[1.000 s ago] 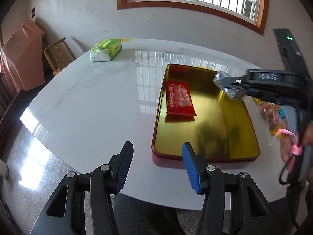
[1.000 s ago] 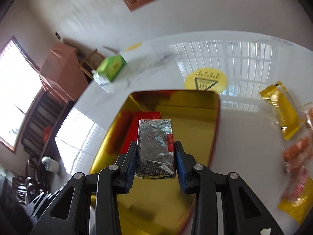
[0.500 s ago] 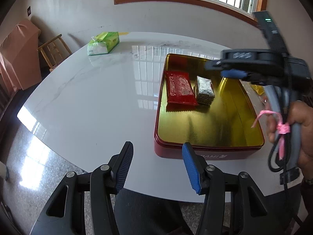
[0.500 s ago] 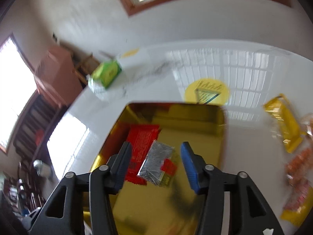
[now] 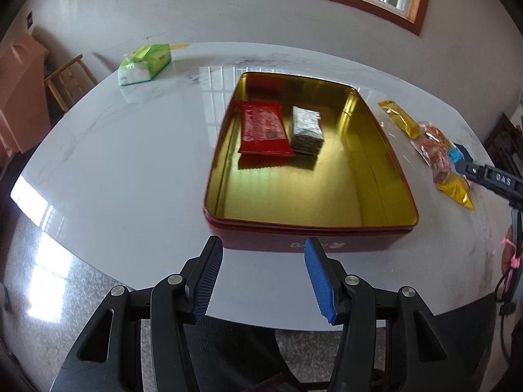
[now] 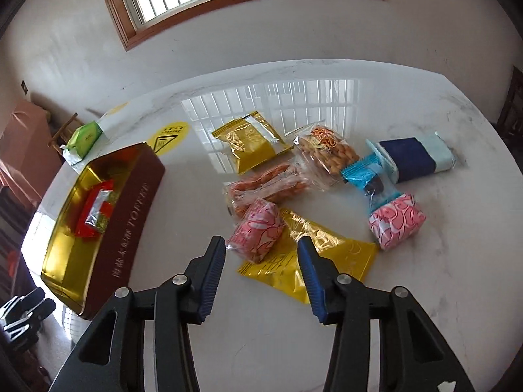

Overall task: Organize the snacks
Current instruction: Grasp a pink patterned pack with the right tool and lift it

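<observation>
A red tin with a gold inside stands on the white marble table; it also shows in the right wrist view. In it lie a red packet and a silver packet side by side. My left gripper is open and empty, in front of the tin's near wall. My right gripper is open and empty, just in front of a pink packet that lies on a gold packet. Several more snacks lie beyond: a gold packet, orange sticks, a blue bar, a second pink packet.
A green tissue pack lies at the table's far left. A yellow sticker is on the tabletop behind the tin. A wooden chair and a pink-covered object stand beyond the table's left edge.
My right gripper opened and let the silver packet go into the tin beside the red packet. It then swung right, away from the tin, to the snack pile.
</observation>
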`<state>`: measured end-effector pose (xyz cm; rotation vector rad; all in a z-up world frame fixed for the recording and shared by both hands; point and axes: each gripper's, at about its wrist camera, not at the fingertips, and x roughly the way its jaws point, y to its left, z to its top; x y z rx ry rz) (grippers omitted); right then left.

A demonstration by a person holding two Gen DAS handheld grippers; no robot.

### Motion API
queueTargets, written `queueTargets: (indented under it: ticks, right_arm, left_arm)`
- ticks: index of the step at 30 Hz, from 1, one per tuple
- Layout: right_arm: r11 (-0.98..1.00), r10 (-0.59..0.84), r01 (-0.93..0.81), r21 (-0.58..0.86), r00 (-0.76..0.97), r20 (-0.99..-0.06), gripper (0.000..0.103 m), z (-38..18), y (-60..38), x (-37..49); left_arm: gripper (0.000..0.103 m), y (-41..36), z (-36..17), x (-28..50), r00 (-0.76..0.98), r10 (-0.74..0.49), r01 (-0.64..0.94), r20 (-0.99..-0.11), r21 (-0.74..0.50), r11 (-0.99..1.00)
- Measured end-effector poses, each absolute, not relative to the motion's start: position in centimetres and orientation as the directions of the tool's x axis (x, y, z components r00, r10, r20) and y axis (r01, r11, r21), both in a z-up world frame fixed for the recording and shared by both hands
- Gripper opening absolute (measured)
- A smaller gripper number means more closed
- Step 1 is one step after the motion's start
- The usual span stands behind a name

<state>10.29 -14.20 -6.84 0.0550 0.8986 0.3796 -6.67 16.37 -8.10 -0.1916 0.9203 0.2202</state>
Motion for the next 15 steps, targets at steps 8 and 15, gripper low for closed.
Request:
queueTargets:
  ticks: [8, 15]
  right_arm:
    - [0.932, 0.341, -0.294, 0.213, 0.508, -0.791, 0.042, -8.2, -11.6, 12.4]
    - [0.929, 0.351, -0.288, 0.231, 0.497, -0.794, 0.023, -9.2, -11.7, 13.1]
  left_arm:
    - [0.054, 15.0, -8.5, -6.2, 0.576, 0.102, -0.219, -0.811, -0.033, 0.975]
    - [0.054, 14.8, -9.4, -6.0, 0.545, 0.096, -0.213, -0.833, -0.026, 0.977]
